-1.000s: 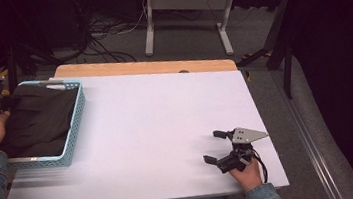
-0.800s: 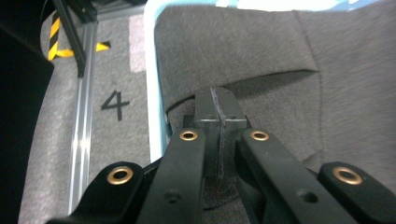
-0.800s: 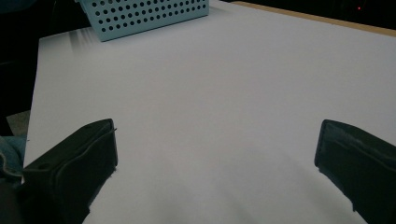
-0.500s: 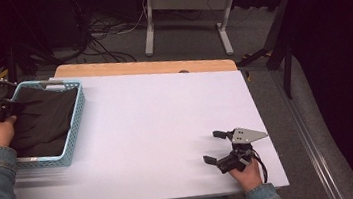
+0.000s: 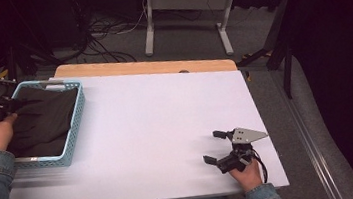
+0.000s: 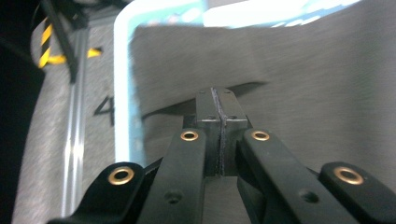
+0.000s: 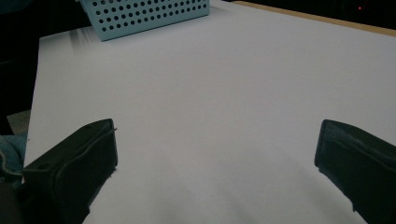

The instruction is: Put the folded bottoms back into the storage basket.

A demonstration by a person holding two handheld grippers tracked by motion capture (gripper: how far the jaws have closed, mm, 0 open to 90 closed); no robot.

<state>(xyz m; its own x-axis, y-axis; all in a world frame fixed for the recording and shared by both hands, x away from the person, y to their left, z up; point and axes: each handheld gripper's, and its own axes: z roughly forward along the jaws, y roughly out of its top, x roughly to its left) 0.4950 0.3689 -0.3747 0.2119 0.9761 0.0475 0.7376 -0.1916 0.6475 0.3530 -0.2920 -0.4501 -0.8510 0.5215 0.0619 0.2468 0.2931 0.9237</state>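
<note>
A dark grey cloth [image 5: 46, 119] lies in a light blue perforated basket [image 5: 74, 126] at the table's left edge. My left gripper [image 5: 11, 104] is at the basket's far left rim, shut on a corner of the cloth, which rises in a point toward it. In the left gripper view the jaws [image 6: 222, 100] are pressed together, with the cloth [image 6: 303, 70] spread beyond them inside the basket rim [image 6: 122, 93]. My right gripper [image 5: 211, 147] rests open on the white table near the front right, nothing between its jaws [image 7: 215, 154].
The white tabletop [image 5: 167, 120] stretches between the basket and my right gripper, with a wooden strip [image 5: 145, 67] along its far edge. The basket [image 7: 149, 16] is far off in the right gripper view. Cables and a desk frame [image 5: 184, 8] stand on the floor beyond.
My left hand has shifted a little right, onto the basket's left rim, and the cloth's left corner now points up to the gripper. The right gripper has stayed still.
</note>
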